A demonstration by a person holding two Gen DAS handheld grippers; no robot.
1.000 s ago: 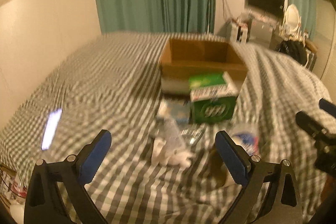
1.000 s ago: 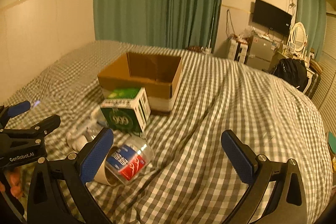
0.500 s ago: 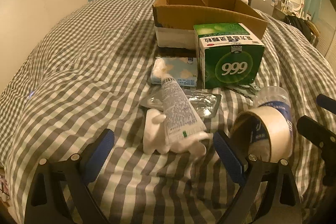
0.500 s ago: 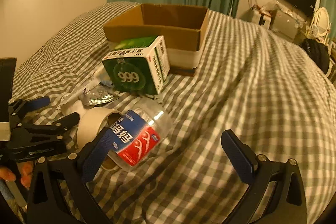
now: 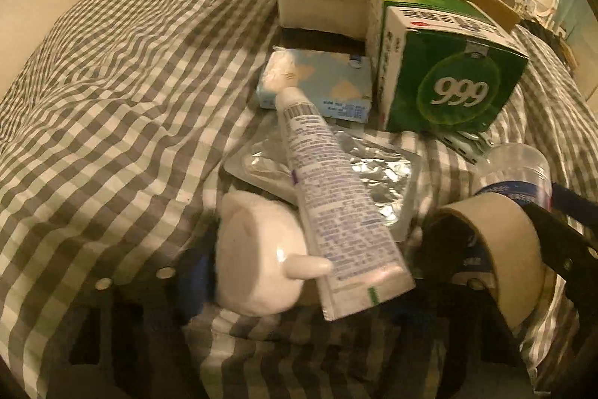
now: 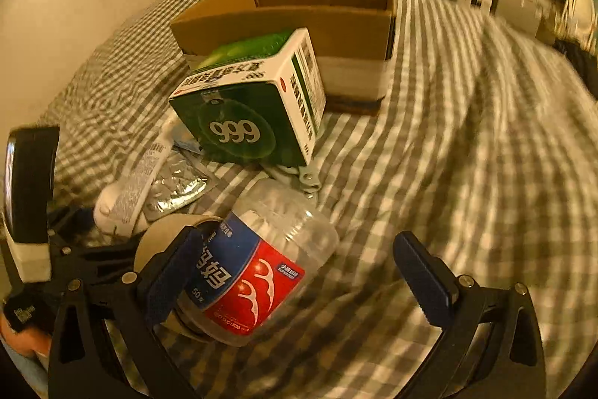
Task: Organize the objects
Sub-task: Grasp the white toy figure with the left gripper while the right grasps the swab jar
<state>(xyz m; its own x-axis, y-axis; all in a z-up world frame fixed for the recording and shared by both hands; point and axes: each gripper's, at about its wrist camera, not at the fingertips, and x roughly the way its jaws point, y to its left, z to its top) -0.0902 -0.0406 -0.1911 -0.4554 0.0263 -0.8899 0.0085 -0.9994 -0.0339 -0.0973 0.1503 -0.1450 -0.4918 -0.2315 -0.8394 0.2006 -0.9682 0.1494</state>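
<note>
Dim, warm yellow-orange cast over both views; the light seems to fall from above. Heavy fisheye bending, black vignette at every corner. In my left wrist view the left hand-held gripper (image 5: 299, 290) is sunk in shadow and smeared by blur, its fingers barely readable. The white printed squeeze tube (image 5: 332, 208) stays fairly sharp; glare glints off the crinkled silver foil blister pack (image 5: 377, 174). In my right wrist view the grey-and-white checked bedspread (image 6: 467, 144) streaks with motion blur toward the right edge, and the room behind it is smeared. The clear plastic jar with the red-and-blue label (image 6: 258, 268) shows soft highlights.
</note>
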